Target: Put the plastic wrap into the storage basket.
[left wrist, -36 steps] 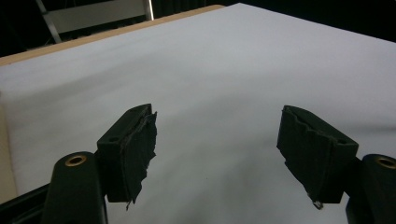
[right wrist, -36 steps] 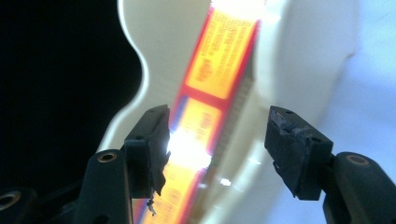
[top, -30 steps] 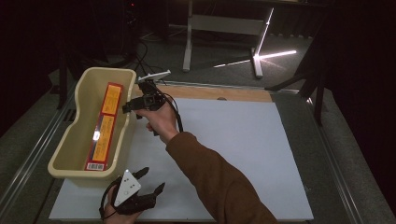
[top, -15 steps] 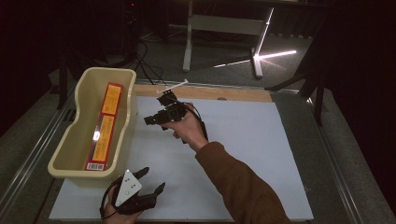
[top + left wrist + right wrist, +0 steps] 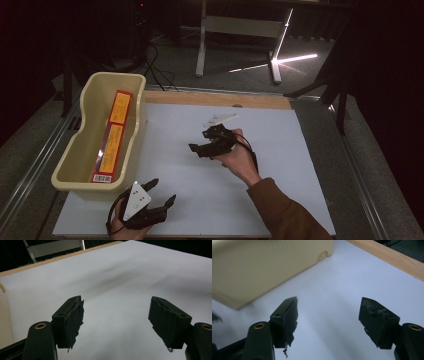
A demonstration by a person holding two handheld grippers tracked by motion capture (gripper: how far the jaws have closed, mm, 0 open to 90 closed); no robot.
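The left claw sits cut off at the near edge of the white tabletop, jaws spread wide and empty. The right claw, empty, has just been opening. Left of it stands a cream plastic bin holding a long red-and-yellow box.

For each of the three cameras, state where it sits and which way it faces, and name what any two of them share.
High view: fixed above the person's side, looking forward and down on the white table and cream bin; both hands, a brown sleeve, the left gripper and right gripper show.
Left gripper view: rides the left gripper, looking along its open black jaws across the table.
Right gripper view: rides the right gripper, facing the bin's wall past jaws that have just been opening, nothing between them.
Shared: the high and right gripper views both show the bin and the table's wooden edge.
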